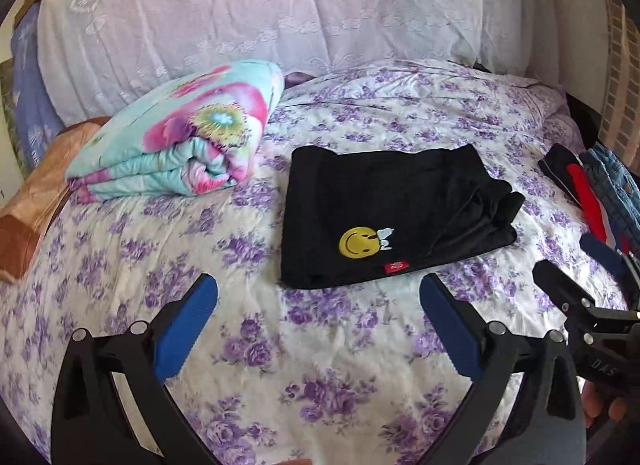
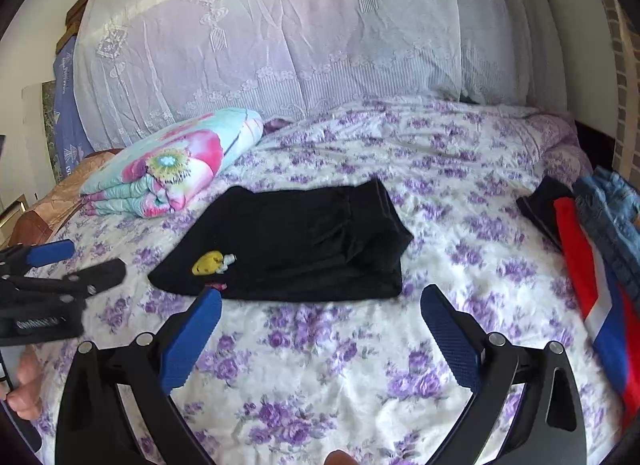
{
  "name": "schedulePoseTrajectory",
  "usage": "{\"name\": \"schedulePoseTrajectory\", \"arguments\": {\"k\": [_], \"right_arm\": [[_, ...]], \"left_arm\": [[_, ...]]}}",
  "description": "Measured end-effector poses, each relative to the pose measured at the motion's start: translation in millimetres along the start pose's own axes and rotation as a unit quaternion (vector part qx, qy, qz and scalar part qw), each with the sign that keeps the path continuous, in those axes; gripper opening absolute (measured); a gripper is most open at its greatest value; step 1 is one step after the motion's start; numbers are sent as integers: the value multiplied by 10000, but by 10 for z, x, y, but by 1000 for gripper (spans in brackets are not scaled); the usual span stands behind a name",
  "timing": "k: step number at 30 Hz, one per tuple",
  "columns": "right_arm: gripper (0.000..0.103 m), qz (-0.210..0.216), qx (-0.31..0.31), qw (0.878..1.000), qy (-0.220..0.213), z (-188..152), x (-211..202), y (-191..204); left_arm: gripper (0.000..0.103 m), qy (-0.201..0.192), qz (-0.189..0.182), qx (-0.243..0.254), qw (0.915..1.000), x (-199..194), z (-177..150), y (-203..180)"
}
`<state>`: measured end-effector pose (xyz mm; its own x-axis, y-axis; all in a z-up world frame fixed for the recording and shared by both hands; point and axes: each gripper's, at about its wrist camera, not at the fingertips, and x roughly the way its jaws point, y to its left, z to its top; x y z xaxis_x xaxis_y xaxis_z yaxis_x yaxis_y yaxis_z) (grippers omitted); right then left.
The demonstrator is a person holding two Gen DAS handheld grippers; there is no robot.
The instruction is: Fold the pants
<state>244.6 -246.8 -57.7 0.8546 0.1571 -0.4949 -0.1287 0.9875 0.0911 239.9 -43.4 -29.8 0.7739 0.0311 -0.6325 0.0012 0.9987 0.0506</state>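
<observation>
Black pants [image 1: 384, 217] lie folded into a flat rectangle on the purple-flowered bedspread [image 1: 280, 345], with a yellow smiley patch [image 1: 355, 241] near their front edge. They also show in the right wrist view [image 2: 296, 241]. My left gripper [image 1: 318, 293] is open and empty, just in front of the pants. My right gripper [image 2: 320, 303] is open and empty, its left finger close to the pants' front edge. The right gripper also shows at the right of the left wrist view [image 1: 580, 265], and the left gripper at the left of the right wrist view [image 2: 80, 261].
A folded floral quilt [image 1: 176, 149] lies at the back left beside a brown cloth [image 1: 36, 209]. A pile of red, blue and denim clothes [image 2: 592, 249] lies at the bed's right edge. A lace-covered headboard [image 1: 260, 17] stands behind.
</observation>
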Motion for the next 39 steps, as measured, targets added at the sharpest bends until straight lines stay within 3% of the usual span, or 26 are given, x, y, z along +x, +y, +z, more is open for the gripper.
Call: {"name": "schedulePoseTrajectory", "arguments": {"k": [2, 6, 12, 16, 39], "right_arm": [[100, -13, 55, 9998, 193, -43, 43, -38], [100, -195, -79, 9996, 187, -96, -3, -2], [100, -73, -227, 9997, 85, -119, -88, 85], [100, -251, -252, 9993, 112, -125, -53, 71], [100, -272, -293, 9989, 232, -150, 2, 66]], "left_arm": [[99, -53, -23, -67, 10000, -1, -50, 26], [99, -110, 12, 29, 9999, -20, -95, 16], [99, 51, -288, 112, 9995, 17, -154, -48], [99, 72, -326, 127, 9994, 14, -180, -53], [99, 1, -382, 380, 9985, -40, -229, -189]]}}
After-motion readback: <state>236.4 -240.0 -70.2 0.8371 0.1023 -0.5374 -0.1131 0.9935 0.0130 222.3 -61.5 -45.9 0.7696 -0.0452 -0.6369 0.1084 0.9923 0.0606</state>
